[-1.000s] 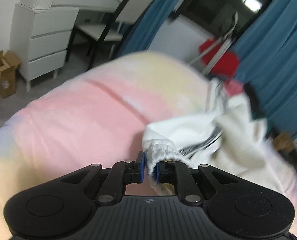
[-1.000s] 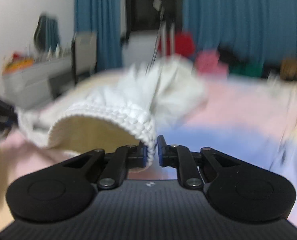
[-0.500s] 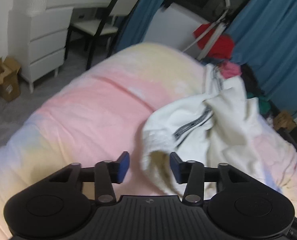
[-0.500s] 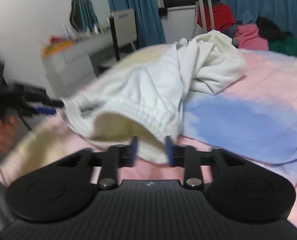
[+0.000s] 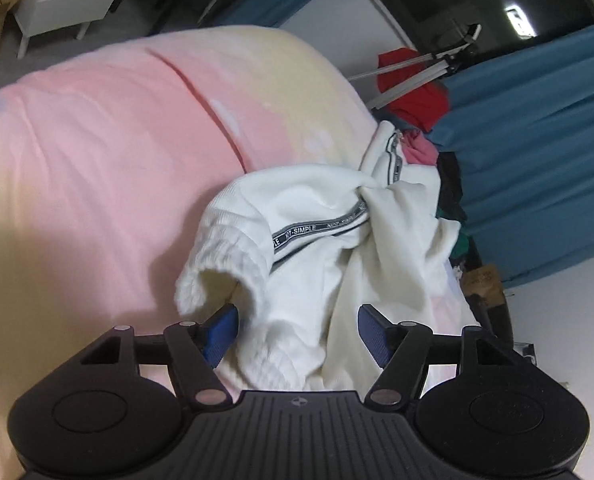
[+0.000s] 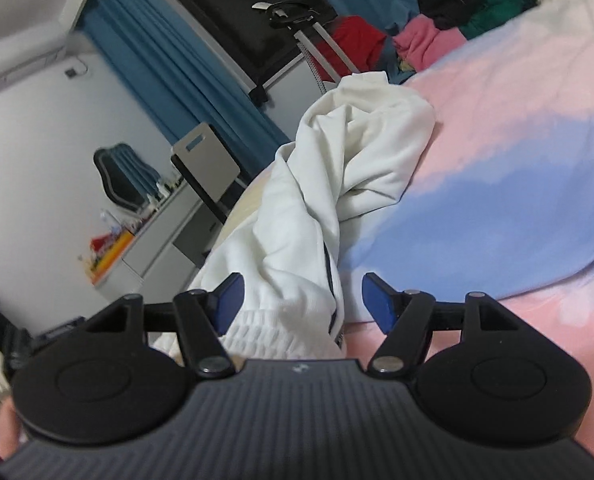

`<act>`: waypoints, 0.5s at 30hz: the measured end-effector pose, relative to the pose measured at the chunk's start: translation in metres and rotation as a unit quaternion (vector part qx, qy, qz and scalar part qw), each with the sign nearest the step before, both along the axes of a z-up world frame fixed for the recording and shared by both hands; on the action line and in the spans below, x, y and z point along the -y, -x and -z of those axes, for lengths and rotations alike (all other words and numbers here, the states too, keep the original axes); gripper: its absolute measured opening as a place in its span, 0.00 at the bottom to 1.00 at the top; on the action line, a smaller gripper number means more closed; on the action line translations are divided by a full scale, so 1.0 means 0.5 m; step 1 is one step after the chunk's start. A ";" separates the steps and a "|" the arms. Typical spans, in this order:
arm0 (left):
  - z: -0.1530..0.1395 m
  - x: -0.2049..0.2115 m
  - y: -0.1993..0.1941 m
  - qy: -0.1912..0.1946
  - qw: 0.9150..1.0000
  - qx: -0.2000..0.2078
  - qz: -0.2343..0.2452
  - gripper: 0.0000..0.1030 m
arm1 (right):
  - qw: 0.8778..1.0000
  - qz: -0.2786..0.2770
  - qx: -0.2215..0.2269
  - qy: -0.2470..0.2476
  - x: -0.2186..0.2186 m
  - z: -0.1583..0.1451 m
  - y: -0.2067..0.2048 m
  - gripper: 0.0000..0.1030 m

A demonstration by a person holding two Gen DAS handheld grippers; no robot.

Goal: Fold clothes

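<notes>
One white garment, two open claws over the bed

A single crumpled white garment (image 5: 329, 232) with a grey printed stripe lies bunched on the pink, yellow and blue bed (image 5: 117, 140), running from its near edge toward the far edge. The left claw (image 5: 297, 330) has its two blue pads spread wide and grips nothing, the ribbed cuff lying loose between them. The right claw (image 6: 301, 302) is likewise spread, with the garment's ribbed hem between its pads, not clamped.

Bed (image 5: 97, 140) w/ pink-yellow-blue cover; crumpled white garment (image 5: 329, 240) lies on it.
</notes>
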State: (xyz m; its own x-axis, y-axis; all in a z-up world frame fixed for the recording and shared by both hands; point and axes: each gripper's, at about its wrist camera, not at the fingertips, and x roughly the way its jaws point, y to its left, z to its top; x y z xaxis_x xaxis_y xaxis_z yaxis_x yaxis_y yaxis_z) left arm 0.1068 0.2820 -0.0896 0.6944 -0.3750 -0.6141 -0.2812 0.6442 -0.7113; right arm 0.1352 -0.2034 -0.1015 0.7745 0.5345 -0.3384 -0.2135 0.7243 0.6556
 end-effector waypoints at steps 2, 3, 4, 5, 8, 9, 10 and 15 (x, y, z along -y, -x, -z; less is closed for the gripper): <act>0.008 0.010 -0.017 -0.031 0.999 -0.009 0.001 0.67 | 1.000 -0.003 -0.005 -0.005 -0.006 0.011 -0.010 0.66; 0.010 0.012 -0.020 -0.040 0.999 -0.008 -0.002 0.64 | 1.000 -0.005 -0.008 -0.007 -0.009 0.016 -0.015 0.66; 0.012 0.011 -0.021 -0.044 0.999 -0.005 -0.005 0.63 | 1.000 -0.006 -0.010 -0.009 -0.012 0.021 -0.020 0.66; 0.014 0.011 -0.022 -0.048 0.999 -0.001 -0.009 0.58 | 1.000 -0.008 -0.014 -0.012 -0.015 0.027 -0.025 0.66; 0.016 0.003 -0.019 -0.043 0.999 0.013 -0.022 0.32 | 0.999 -0.003 -0.028 -0.017 -0.020 0.043 -0.032 0.66; 0.014 -0.002 -0.016 -0.035 0.999 0.021 -0.028 0.26 | 0.999 0.000 -0.030 -0.019 -0.021 0.047 -0.033 0.66; 0.013 -0.008 -0.013 -0.026 0.999 0.029 -0.033 0.12 | 0.999 0.001 -0.031 -0.021 -0.021 0.050 -0.034 0.66; 0.000 -0.035 0.008 0.032 0.995 0.081 -0.056 0.10 | 0.999 0.011 -0.034 -0.032 -0.022 0.062 -0.037 0.66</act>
